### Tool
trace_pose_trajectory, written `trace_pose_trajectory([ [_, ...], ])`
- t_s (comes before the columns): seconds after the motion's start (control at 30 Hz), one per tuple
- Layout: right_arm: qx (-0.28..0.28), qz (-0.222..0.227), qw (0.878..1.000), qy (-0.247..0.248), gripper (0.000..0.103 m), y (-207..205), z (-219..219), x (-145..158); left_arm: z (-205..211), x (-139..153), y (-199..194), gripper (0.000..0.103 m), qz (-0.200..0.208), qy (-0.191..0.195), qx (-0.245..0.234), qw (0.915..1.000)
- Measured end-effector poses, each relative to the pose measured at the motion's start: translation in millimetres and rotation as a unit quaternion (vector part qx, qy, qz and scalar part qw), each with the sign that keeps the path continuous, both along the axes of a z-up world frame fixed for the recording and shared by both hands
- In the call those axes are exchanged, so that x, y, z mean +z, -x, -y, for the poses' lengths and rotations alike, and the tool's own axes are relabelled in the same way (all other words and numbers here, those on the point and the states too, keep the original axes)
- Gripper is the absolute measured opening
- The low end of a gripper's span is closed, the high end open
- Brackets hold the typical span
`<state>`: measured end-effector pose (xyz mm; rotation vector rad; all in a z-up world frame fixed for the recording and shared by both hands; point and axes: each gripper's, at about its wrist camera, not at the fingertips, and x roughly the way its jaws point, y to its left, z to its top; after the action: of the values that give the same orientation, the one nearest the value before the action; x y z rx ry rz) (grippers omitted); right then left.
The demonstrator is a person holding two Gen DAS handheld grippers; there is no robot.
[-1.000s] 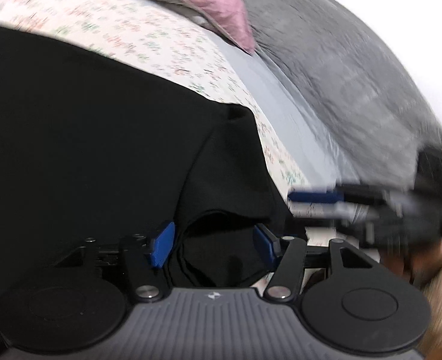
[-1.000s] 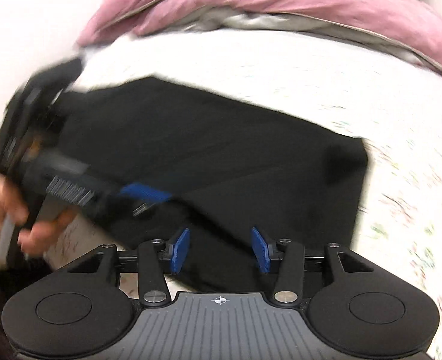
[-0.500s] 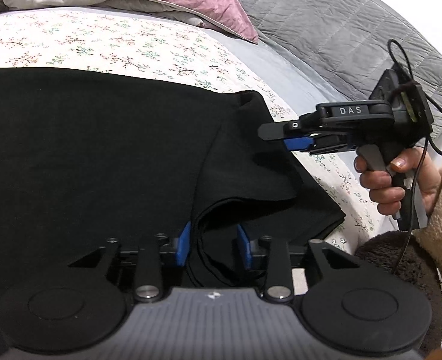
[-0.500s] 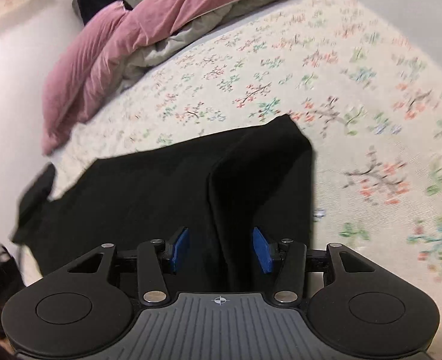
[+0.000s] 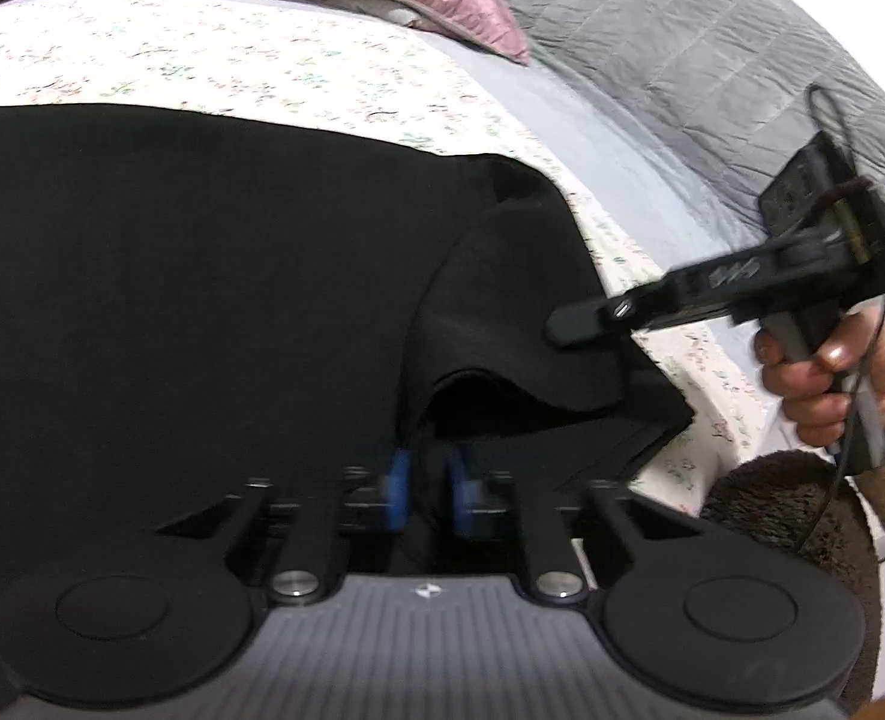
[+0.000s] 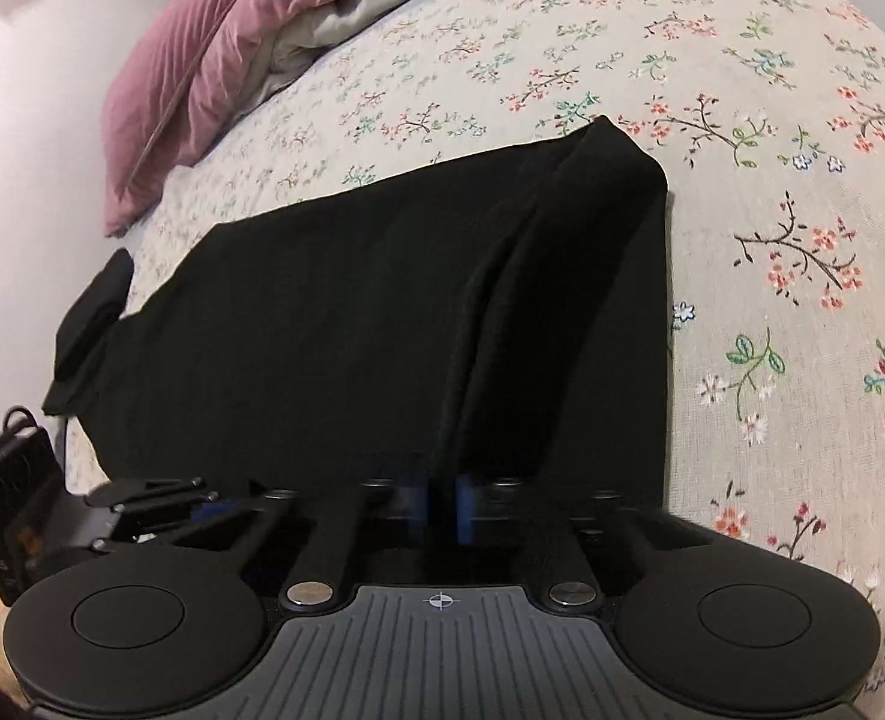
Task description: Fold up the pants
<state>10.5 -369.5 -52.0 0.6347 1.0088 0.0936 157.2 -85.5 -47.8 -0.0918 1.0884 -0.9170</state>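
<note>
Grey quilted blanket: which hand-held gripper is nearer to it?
Right. The right hand-held gripper is at the pants' end toward the grey quilted blanket; the left hand-held gripper grips the pants farther away.

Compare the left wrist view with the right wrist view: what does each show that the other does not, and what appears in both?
Only the left wrist view shows the grey quilt, the hand holding the right tool, and the left tool nipping a fold. Only the right wrist view shows the white wall and the right tool's own blue pads closing on a ridge of cloth. Both show the black pants on the floral sheet, and the pink duvet.
</note>
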Motion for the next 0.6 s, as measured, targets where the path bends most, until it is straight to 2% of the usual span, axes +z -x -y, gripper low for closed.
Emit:
trace_pose_trajectory([
  [0.1,-0.028,0.027,0.999,-0.025,0.005,-3,5,14,-5,2,-2,0.028,-0.013,0.010,0.007,0.9998],
  [0.2,-0.039,0.054,0.997,-0.037,0.005,-15,5,33,-11,8,-1,0.028,-0.009,0.019,0.007,0.9998],
  [0.37,-0.025,0.076,0.996,-0.025,0.005,-52,-12,59,-32,22,-4,0.028,-0.003,0.034,0.024,0.9991],
  [0.6,0.004,0.079,0.996,-0.031,0.005,-107,-53,64,-90,33,-16,0.028,0.012,0.031,0.075,0.9966],
])
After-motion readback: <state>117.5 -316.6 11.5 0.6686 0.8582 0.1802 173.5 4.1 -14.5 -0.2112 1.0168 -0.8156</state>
